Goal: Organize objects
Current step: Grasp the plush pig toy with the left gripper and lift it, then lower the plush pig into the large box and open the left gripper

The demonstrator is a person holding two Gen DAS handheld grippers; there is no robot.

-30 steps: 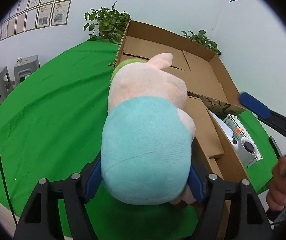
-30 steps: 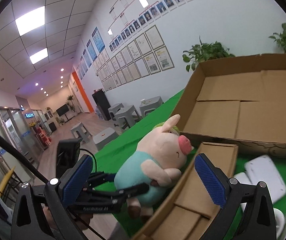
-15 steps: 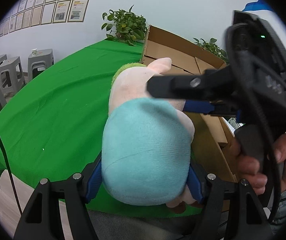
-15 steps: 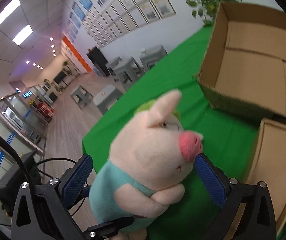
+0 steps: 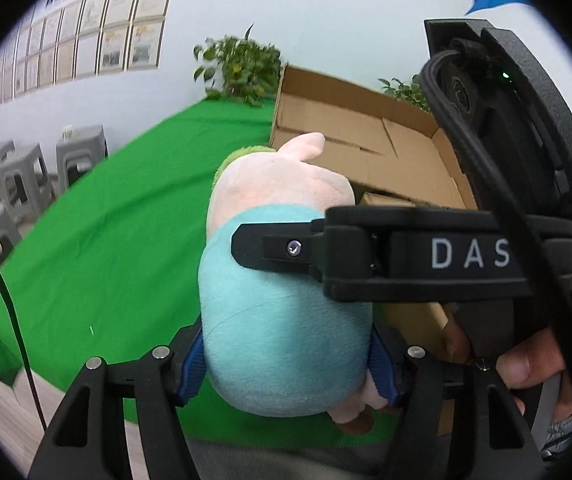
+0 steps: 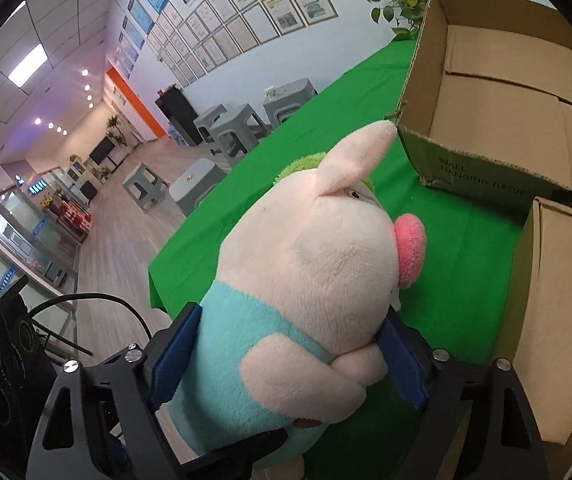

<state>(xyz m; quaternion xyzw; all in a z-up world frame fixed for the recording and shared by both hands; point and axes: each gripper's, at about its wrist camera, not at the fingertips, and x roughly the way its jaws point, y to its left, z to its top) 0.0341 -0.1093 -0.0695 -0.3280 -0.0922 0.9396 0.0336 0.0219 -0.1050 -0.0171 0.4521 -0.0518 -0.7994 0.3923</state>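
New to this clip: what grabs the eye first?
The plush pig in a teal shirt fills both views, pinched at the body by the left gripper and the right gripper at once. Behind it, an open cardboard box sits on the green tablecloth.

bright, even ceiling light | fisheye-warped, dark edges | slight background blur
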